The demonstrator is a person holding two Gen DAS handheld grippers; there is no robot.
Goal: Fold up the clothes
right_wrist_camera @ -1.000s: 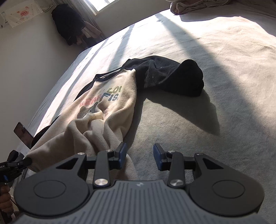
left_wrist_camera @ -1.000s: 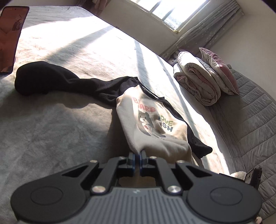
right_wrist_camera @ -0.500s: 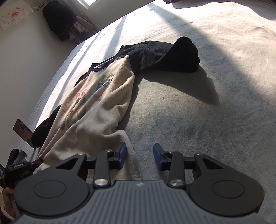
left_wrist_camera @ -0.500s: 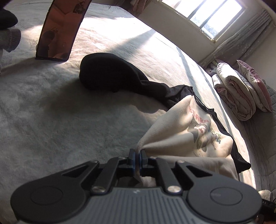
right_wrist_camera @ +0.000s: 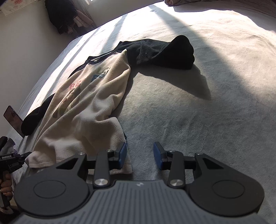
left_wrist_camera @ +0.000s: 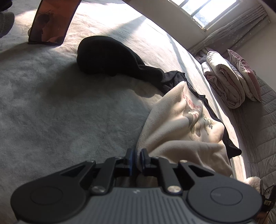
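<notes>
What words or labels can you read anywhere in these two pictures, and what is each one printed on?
"BEARS", red letters, partly creased: chest of the cream sweatshirt.
Lower print on the sweatshirt, green and dark letters: too folded to read.
"CenRobot.AI", roughly, small white label: body of the left claw, seen from the right wrist view.
Poster on the wall, red marks: too blurred to read.
Phone screen: no legible text.

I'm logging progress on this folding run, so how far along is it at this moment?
Early. Done: nothing is folded; the cream fleece sweatshirt with black sleeves lies rumpled on the grey bedspread. In hand: the left gripper pinches its cream hem; the right gripper is open beside the other hem corner. Left: grasping there, spreading flat, every fold.
</notes>
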